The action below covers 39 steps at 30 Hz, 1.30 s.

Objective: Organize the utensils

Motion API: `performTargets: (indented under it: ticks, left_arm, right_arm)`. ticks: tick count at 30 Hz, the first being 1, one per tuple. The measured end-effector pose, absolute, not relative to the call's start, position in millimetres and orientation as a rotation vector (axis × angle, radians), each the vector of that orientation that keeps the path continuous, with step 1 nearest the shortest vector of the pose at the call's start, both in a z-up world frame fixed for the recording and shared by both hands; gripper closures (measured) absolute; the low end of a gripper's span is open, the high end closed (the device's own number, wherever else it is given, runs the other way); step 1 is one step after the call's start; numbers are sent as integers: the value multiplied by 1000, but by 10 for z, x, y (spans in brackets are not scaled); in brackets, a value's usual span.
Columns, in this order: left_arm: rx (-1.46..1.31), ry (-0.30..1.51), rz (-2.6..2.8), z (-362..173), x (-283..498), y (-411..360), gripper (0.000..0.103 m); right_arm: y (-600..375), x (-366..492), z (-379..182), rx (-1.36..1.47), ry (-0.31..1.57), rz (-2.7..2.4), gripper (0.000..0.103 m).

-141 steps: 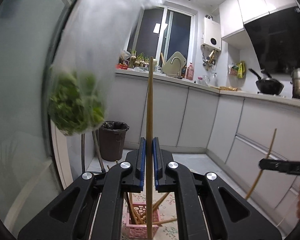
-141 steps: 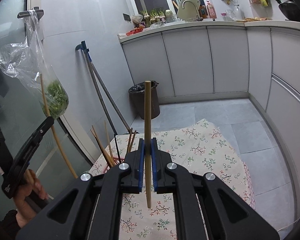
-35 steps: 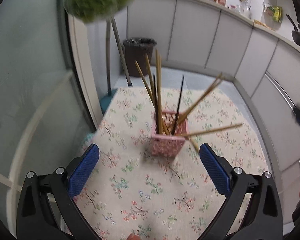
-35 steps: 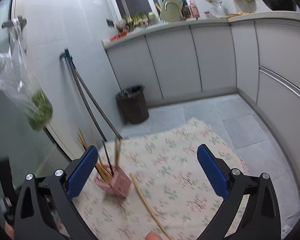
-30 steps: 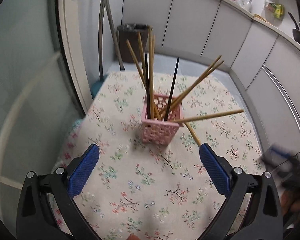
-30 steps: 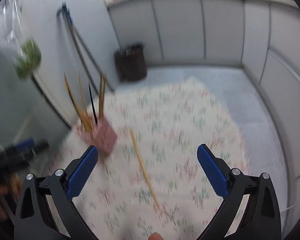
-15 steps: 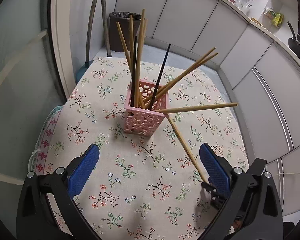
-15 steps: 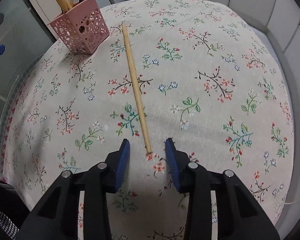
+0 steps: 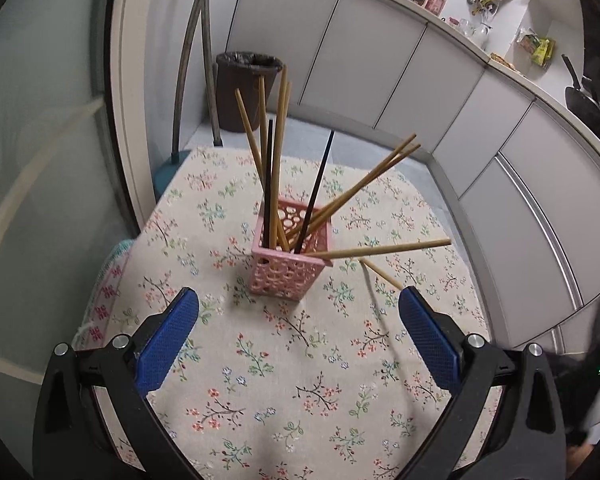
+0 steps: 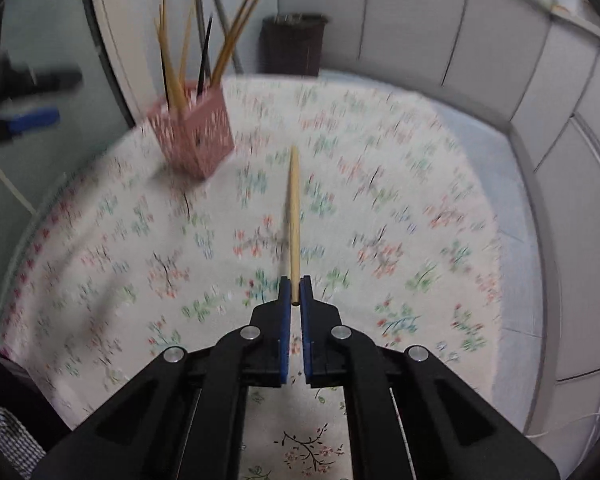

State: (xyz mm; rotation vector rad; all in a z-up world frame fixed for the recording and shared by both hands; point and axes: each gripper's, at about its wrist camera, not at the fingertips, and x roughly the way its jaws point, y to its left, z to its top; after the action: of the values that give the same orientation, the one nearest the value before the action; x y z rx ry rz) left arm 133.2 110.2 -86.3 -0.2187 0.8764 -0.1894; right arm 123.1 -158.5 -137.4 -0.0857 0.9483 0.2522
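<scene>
The right gripper (image 10: 295, 292) is clamped on the near end of a chopstick (image 10: 294, 216), whose long axis runs straight ahead from the jaws, tip toward the far table edge. The left gripper (image 9: 298, 334) hangs wide open and empty over bare cloth (image 9: 260, 380). Beyond it the holder (image 9: 288, 270) stands mid-table, its chopsticks (image 9: 276, 152) fanning upward and rightward.

Even indoor light, soft shadows, fisheye-curved edges, right wrist view motion-blurred, left sharp
</scene>
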Motion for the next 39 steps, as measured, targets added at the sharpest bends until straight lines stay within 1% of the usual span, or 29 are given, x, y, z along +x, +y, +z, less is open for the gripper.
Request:
performTargets:
  ticks: [1, 4, 8, 15, 19, 26, 29, 33, 39]
  left_arm:
    - [-216, 873, -189, -857, 1333, 1101, 7]
    - [-217, 874, -193, -857, 1330, 1095, 7]
    - [-220, 874, -192, -862, 1342, 1113, 7]
    - [-221, 842, -154, -804, 1359, 1232, 7]
    - [-236, 843, -125, -803, 1392, 1338, 7]
    - [-278, 828, -84, -768, 1423, 1554, 7]
    - [-291, 821, -77, -752, 1419, 1605, 7]
    - [-293, 820, -77, -731, 1415, 1623, 7]
    - [-303, 826, -89, -737, 1434, 1630, 7]
  right_arm:
    - [-1612, 1217, -1210, -75, 898, 244, 98]
    - [-1617, 1268, -965, -57, 827, 230, 98]
    - [-1580, 1326, -736, -65, 786, 243, 99]
    - [-1437, 1373, -383, -80, 793, 316, 99]
    - [-1345, 1355, -51, -44, 798, 402, 99]
    - [-1209, 1412, 693, 89, 727, 543, 99]
    - [-1096, 1499, 884, 82, 665, 544, 99]
    - [-949, 1707, 879, 60, 651, 516, 99]
    - [-825, 2162, 499, 83, 710, 471, 99]
